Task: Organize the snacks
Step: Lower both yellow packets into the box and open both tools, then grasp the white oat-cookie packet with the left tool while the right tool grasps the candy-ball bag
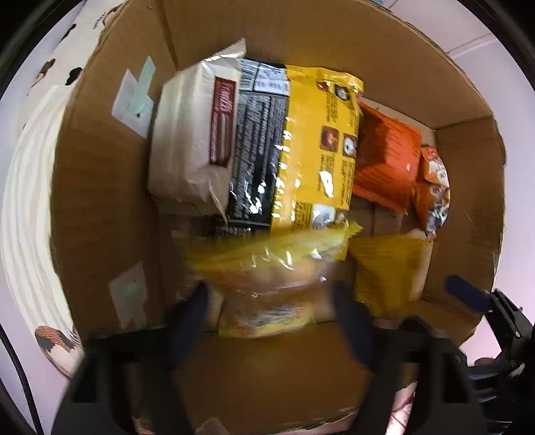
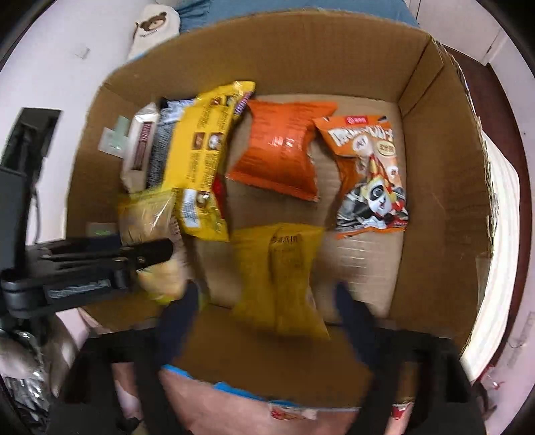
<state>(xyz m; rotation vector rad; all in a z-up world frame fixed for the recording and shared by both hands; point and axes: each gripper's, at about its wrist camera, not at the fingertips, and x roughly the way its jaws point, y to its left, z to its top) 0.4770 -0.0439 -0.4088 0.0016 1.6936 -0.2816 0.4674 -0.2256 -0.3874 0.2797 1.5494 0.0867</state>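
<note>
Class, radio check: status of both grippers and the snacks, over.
Left gripper open over clear yellow bag. Right gripper open over mustard packet. Both packs inside cardboard box. Nothing in the way.

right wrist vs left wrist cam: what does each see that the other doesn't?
Right wrist only: the panda snack bag's full front, the left gripper from the side, a bear-print item beyond the box.

Left wrist only: the white packet face-on, and a clear yellow-edged bag between its open fingers.

Both: the cardboard box, big yellow bag, orange pouch, mustard pouch.
</note>
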